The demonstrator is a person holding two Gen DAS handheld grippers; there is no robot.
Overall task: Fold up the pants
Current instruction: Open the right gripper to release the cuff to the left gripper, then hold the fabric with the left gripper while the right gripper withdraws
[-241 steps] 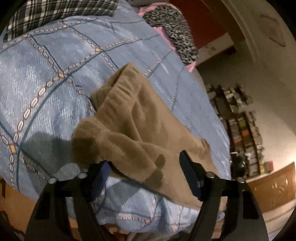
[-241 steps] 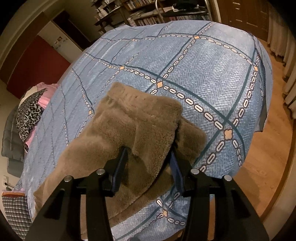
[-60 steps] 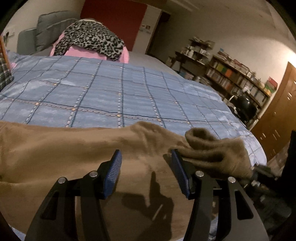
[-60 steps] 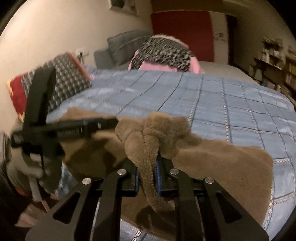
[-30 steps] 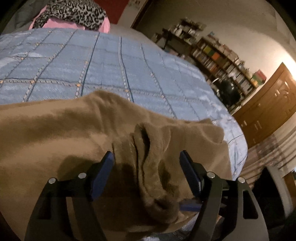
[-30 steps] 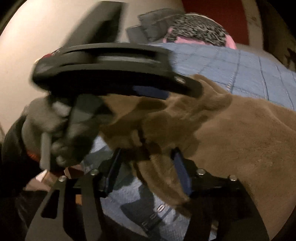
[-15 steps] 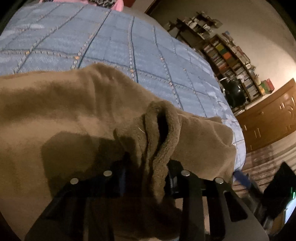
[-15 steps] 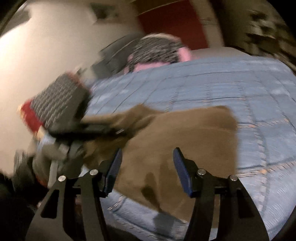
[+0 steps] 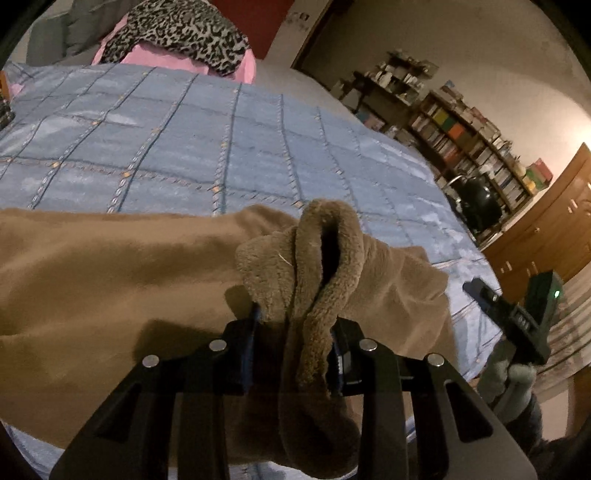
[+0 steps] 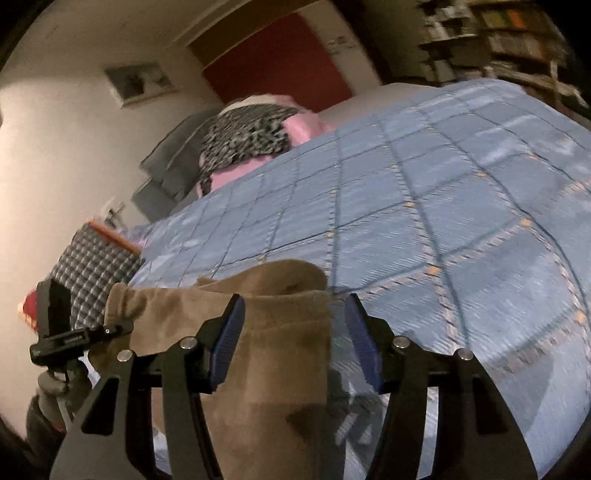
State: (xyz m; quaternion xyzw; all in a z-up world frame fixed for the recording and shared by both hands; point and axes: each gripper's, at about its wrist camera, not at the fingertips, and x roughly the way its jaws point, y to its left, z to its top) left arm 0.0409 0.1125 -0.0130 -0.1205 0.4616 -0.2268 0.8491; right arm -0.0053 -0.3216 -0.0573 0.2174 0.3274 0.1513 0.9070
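Between our left gripper's clamped pads bunched a fleecy edge of the brown pants, spread on the blue bedspread; our right gripper gaped empty above them. We judged a matching right pinch necessary for an even fold.

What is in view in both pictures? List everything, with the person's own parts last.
pants: one, brown fleece, on the near part of the bed.
bedspread: one, blue with a check pattern, covering the bed.
leopard-print cloth: one, black and white, on a pink pillow at the far end.
checked cloth: one, dark and white, at the bed's left edge.
bookshelves: dark, crowded, by the far wall.
wooden cabinet: one, brown, at the right.
left tool: black with blue pads, shut on a bunched fold of the pants.
right tool: open over the pants' edge.
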